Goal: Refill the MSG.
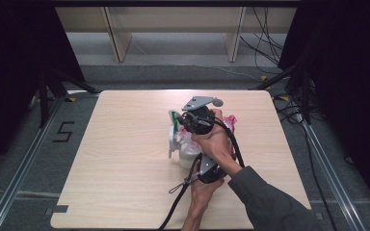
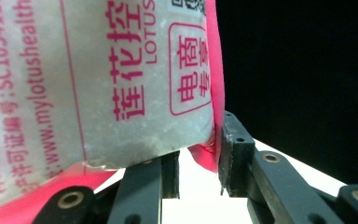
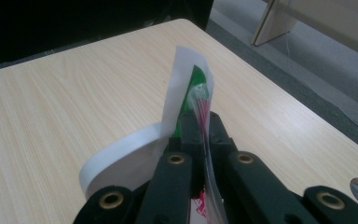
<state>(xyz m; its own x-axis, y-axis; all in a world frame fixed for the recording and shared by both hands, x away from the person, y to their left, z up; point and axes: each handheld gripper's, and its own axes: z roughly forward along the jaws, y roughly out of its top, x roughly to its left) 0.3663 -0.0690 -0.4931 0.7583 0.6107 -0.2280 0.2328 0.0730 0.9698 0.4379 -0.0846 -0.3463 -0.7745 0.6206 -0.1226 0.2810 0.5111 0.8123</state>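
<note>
Your left gripper (image 2: 198, 161) grasps the bag (image 2: 98, 79) by its pink edge; your right gripper (image 3: 200, 135) is clenched on the bag's top above the table (image 3: 51, 93).

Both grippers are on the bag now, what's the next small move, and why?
Probably draw the right gripper gently away from the left gripper to open the seal. Its jaws are shut on the bag's top edge, while the left jaws clamp the pink-printed bag of white granules lower down.
</note>
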